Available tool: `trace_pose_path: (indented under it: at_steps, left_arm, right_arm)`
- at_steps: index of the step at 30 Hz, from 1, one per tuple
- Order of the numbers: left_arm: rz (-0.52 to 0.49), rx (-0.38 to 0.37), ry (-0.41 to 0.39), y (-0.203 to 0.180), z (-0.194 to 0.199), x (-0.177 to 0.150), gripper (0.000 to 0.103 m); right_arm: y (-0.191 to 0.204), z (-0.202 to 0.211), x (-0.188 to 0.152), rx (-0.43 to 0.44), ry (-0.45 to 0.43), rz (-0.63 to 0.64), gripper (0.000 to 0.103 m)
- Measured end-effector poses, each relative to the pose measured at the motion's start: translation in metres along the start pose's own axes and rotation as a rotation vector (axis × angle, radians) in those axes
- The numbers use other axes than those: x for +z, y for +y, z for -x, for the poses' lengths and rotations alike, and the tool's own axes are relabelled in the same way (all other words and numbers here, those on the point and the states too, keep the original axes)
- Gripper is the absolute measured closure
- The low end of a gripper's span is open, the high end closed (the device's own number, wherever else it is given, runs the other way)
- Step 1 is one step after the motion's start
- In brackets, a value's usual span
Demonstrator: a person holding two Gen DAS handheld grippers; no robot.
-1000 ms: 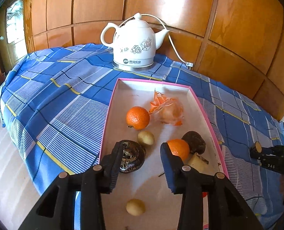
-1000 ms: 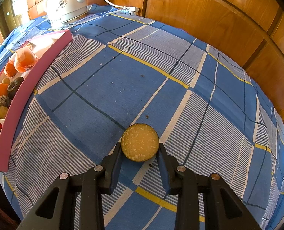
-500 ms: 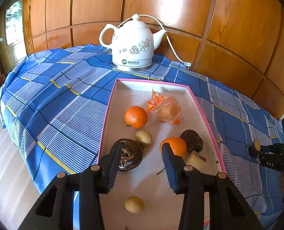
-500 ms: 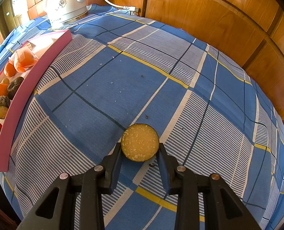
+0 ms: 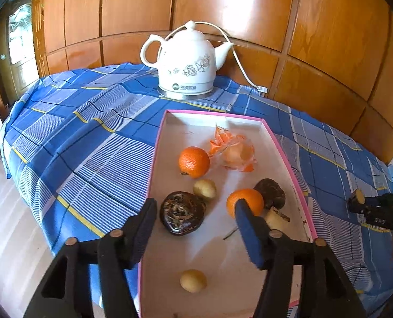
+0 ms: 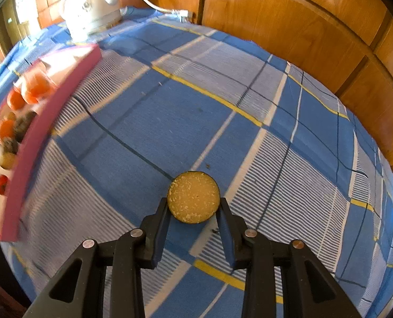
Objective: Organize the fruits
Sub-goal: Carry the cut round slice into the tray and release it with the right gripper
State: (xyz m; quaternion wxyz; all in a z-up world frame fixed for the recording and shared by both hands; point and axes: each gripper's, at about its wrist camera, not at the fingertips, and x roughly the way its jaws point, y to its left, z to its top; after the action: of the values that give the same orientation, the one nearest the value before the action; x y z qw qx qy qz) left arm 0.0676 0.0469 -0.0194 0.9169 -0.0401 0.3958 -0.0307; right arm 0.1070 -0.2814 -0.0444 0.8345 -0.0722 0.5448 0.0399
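Observation:
A pink-rimmed tray (image 5: 156, 159) holds two oranges (image 5: 193, 161) (image 5: 245, 201), a peeled orange in wrap (image 5: 236, 153), two small yellowish fruits (image 5: 204, 189) (image 5: 193, 281), a dark fruit (image 5: 272, 192) and a pale cut piece (image 5: 276, 218). My left gripper (image 5: 196, 214) hovers over the tray with its jaws opening. A dark brown fruit (image 5: 182, 213) lies on the tray in the gap, and neither pad touches it. My right gripper (image 6: 193, 206) is shut on a round cut fruit (image 6: 193, 198) with a yellow face and dark rind, above the blue cloth.
A white kettle (image 5: 187, 63) with its cord stands behind the tray, against the wooden wall. The right gripper (image 5: 376, 209) shows at the right edge of the left wrist view. The tray (image 6: 37, 132) is far left in the right wrist view. Blue checked cloth (image 6: 223, 106) covers the table.
The left jaws have spread wider, so the dark brown fruit now lies in the gap between them. The right gripper and its cut fruit have not moved.

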Motion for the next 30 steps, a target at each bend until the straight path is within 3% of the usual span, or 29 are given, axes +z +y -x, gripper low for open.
trace_pose_path:
  at_steps: [5, 12, 22, 30]
  left_arm:
    - [0.031, 0.027, -0.013, 0.013, 0.001, 0.002, 0.034]
    - [0.054, 0.052, -0.022, 0.026, 0.004, 0.000, 0.033]
    - [0.080, 0.022, -0.014, 0.033, 0.001, 0.000, 0.033]
    - [0.091, 0.030, -0.001, 0.034, -0.002, -0.001, 0.031]
  right_arm:
    - [0.032, 0.029, 0.019, 0.121, -0.099, 0.016, 0.068]
    - [0.112, 0.047, 0.056, 0.266, -0.208, 0.093, 0.068]
    - [0.169, 0.009, 0.090, 0.294, -0.150, 0.117, 0.067]
    - [0.172, -0.007, 0.081, 0.298, -0.130, 0.102, 0.065]
